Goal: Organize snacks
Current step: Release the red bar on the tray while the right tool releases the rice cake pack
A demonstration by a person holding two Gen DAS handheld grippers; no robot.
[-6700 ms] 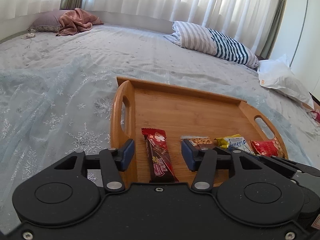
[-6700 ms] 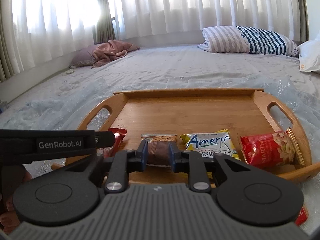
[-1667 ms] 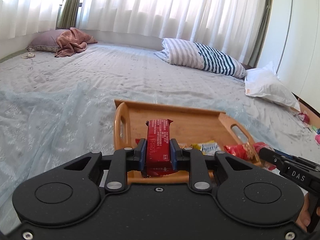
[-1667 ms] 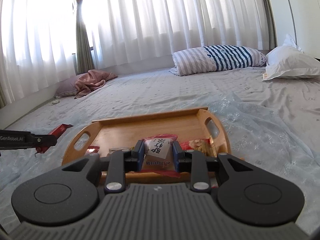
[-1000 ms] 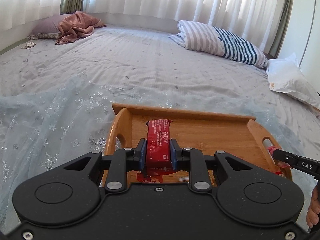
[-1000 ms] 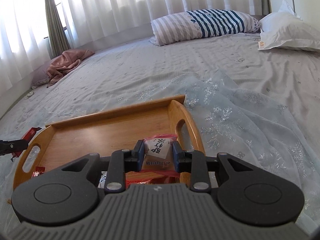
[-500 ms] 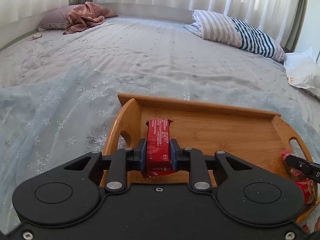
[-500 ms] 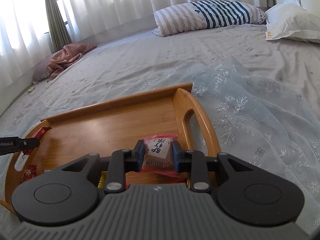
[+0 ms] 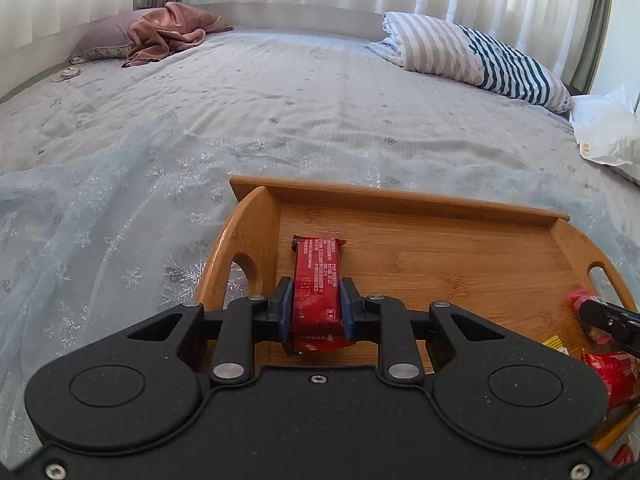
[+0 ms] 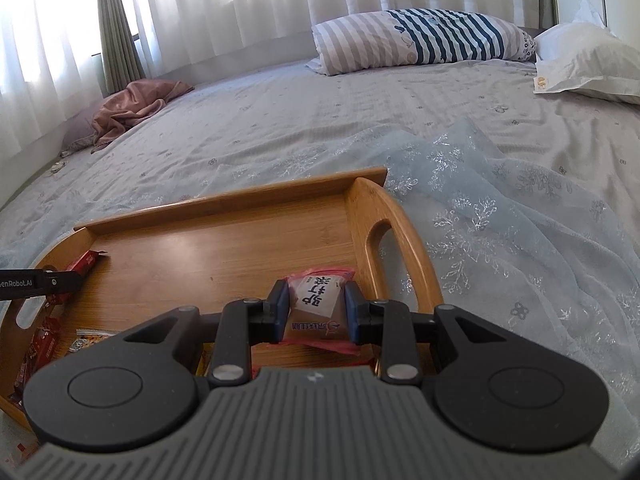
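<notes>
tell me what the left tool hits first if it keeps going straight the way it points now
Probably the floor of the wooden bamboo tray: the left tool, shut on the red snack bar, points down at bare wood beside the left handle. Beyond that lies the tray's far wall. Height above the wood is unclear.

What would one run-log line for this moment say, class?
left gripper: shut on red bar | right gripper: shut on pink packet | both over wooden tray | phase: placing snacks
</notes>
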